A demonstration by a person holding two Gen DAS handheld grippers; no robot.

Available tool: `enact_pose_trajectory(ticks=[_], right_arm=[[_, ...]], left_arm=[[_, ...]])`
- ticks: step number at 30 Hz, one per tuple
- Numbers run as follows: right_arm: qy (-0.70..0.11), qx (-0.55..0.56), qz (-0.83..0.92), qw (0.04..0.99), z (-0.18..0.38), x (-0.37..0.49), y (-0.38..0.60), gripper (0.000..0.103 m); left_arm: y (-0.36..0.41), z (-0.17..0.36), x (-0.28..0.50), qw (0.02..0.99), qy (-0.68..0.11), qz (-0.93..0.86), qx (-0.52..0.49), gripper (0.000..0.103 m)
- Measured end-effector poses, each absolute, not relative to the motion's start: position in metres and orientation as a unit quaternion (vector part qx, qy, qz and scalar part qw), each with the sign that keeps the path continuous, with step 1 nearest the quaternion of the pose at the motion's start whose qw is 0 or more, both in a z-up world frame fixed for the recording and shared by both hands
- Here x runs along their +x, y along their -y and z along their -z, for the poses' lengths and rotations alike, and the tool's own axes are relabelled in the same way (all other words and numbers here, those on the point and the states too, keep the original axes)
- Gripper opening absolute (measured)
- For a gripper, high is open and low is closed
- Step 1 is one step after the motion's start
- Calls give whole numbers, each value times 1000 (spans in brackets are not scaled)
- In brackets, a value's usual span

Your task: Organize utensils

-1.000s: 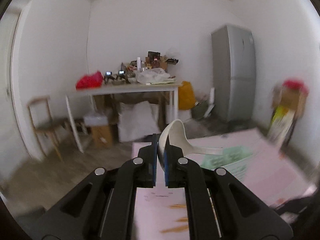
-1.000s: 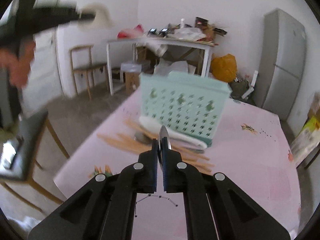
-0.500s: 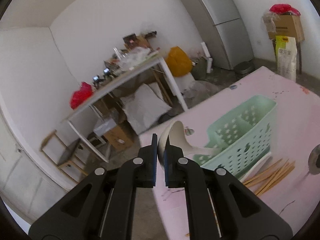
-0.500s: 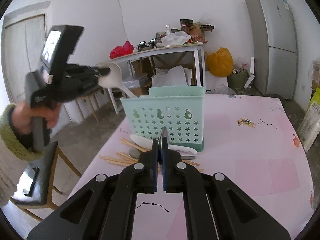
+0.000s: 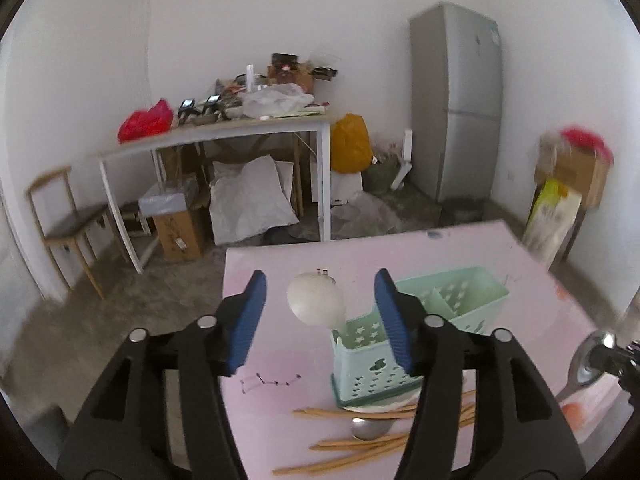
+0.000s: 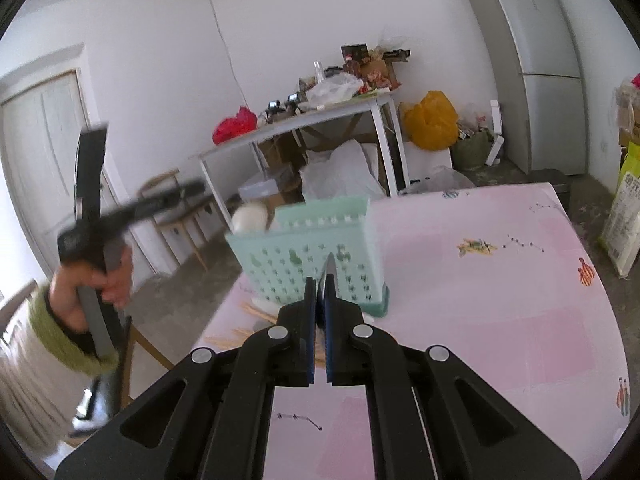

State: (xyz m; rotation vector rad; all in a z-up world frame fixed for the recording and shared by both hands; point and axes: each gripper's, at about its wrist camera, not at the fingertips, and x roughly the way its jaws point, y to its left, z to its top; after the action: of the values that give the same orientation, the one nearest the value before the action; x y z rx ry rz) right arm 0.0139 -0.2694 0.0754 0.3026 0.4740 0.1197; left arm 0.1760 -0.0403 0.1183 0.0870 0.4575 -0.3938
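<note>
A: Any writing you can read?

B: Hardly. The bag by the right wall carries print, too blurred to make out. The fridge has a small blue mark near its top, unreadable. On the pink table I see only drawings: a dotted line figure, and in the right wrist view a small striped figure near the far right edge.

A: And the utensils?

B: A white ladle stands with its round bowl up, its handle down inside the near end of the mint caddy. The caddy has star and gourd cut-outs and a divider inside. In front of it lie wooden chopsticks scattered on the table, with a metal spoon among them and something white and flat under the caddy's near edge.

A: The left gripper?

B: The left gripper has just been opening; its blue pads stand wide on either side of the ladle's bowl, touching nothing. The ladle is released. In the right wrist view a hand with a green cuff holds that gripper, blurred.

A: And the right?

B: The right gripper is clenched on a thin metal utensil; only its edge shows above the pads there. In the left wrist view it appears at the far right edge as a shiny spoon bowl, above the table, to the right of the caddy.
</note>
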Motion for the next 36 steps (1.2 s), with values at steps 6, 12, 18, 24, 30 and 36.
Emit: enact_pose_trajectory(ticks=[6, 12, 18, 24, 30, 36], right_arm=[[-181, 183, -110, 960, -124, 20, 289, 4], [-125, 216, -189, 950, -183, 47, 301, 4], [-94, 210, -215, 949, -214, 78, 294, 4], [-114, 194, -206, 952, -201, 121, 283, 4], [-181, 179, -182, 950, -149, 164, 275, 4], [-245, 146, -145, 948, -109, 178, 266, 7]], left_arm=[[3, -98, 155, 950, -242, 193, -38, 70], [-17, -51, 136, 933, -293, 189, -84, 79], [-22, -7, 124, 917, -343, 181, -90, 84], [-23, 12, 120, 906, -368, 184, -97, 88], [-24, 25, 119, 897, -389, 193, -85, 90], [-12, 30, 118, 890, -406, 205, -33, 90]])
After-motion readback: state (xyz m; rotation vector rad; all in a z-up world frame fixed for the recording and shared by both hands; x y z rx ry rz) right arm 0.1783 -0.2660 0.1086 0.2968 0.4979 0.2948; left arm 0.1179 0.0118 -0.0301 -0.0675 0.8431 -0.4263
